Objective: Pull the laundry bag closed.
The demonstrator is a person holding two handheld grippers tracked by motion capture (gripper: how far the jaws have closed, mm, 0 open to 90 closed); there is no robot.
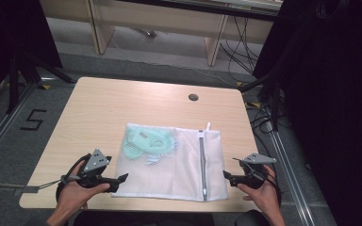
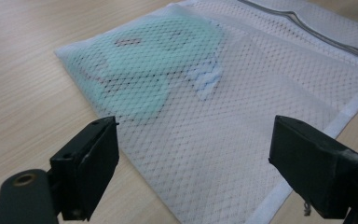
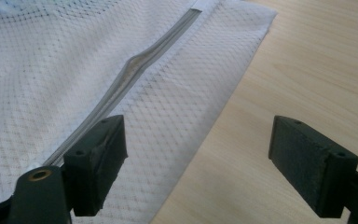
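Pale wood table (image 1: 94, 108) under everything, dark stands and cables beyond. Mesh bag (image 1: 179, 165) flat between both tools, green cloth (image 2: 144, 65) inside, ahead of left gripper (image 2: 193, 161); zip (image 3: 135, 84) ahead of right gripper (image 3: 198, 158). Both sets of jaws wide apart, empty, held low at near corners, aimed inward. Probably best to pinch hem only, lift evenly, avoid snagging mesh.

A pale wooden desk (image 1: 99, 108) stands on grey floor (image 1: 155, 59). Beyond it sits light wooden shelving (image 1: 169, 21), dark curtains (image 1: 330, 94) on both sides, loose cables (image 1: 240, 42), a taped "5" (image 1: 32, 120).
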